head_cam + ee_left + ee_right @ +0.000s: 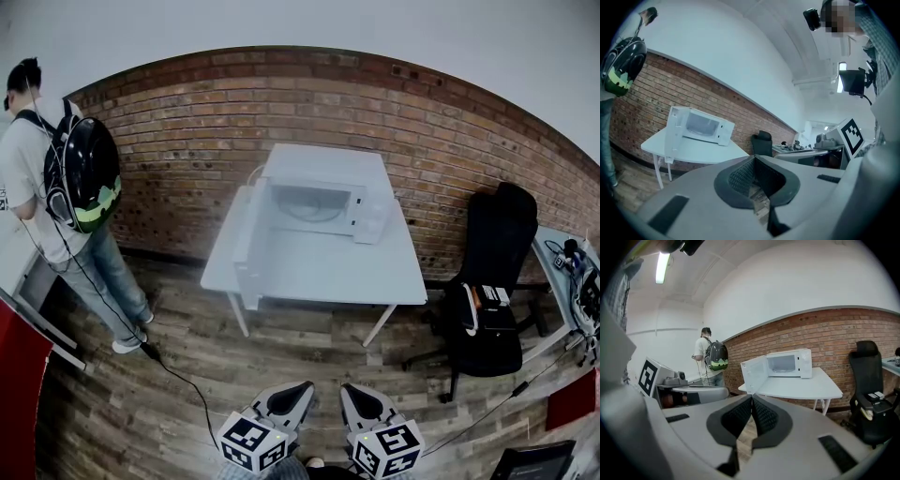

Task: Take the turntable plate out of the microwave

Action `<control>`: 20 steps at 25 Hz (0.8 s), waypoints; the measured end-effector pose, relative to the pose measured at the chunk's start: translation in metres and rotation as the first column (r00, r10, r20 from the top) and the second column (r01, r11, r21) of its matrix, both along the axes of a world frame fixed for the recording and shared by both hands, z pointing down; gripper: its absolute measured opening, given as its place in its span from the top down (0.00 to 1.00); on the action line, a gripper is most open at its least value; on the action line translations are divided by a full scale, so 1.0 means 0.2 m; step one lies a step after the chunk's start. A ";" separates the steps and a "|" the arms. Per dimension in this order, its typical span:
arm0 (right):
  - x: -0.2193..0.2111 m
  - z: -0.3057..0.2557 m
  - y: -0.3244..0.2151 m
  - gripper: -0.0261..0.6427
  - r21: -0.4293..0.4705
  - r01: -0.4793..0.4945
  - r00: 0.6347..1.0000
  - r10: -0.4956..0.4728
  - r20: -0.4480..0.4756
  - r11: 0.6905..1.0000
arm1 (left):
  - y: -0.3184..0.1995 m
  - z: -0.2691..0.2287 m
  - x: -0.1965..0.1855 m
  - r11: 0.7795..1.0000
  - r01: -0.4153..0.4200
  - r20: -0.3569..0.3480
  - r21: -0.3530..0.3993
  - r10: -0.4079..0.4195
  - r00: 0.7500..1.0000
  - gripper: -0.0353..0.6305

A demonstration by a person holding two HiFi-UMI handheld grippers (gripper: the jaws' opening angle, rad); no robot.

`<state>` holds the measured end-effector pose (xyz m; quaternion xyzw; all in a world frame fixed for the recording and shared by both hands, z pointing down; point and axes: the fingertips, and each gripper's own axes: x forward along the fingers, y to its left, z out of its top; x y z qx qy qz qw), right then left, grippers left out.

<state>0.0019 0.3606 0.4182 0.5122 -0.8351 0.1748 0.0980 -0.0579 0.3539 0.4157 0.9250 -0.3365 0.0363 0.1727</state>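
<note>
A white microwave stands on a white table against the brick wall, its door swung open to the left. Inside, the glass turntable plate shows faintly as a pale disc. Both grippers hang low at the bottom of the head view, well short of the table. My left gripper and right gripper are both shut with nothing between the jaws. The left gripper view shows the microwave far off beyond the shut jaws. The right gripper view shows the microwave and its open door past the shut jaws.
A person with a black backpack stands left of the table. A black office chair sits right of the table, beside a cluttered desk. A black cable trails over the wooden floor between me and the table.
</note>
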 end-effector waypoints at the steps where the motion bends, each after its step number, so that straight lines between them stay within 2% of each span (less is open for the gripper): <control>1: 0.01 -0.01 0.00 0.93 0.003 -0.001 1.000 0.001 0.001 1.000 | 0.00 -0.01 0.00 1.000 0.003 0.006 0.011 -0.003 1.000 0.94; 4: 0.04 -0.01 0.00 0.93 0.010 0.000 1.000 0.000 0.003 1.000 | 0.00 -0.03 0.02 0.999 0.010 0.009 0.035 -0.010 1.000 0.94; 20: 0.22 -0.01 0.12 0.93 0.037 0.038 0.999 -0.039 0.015 0.999 | 0.10 -0.05 0.16 0.996 0.064 0.023 0.057 -0.066 0.998 0.94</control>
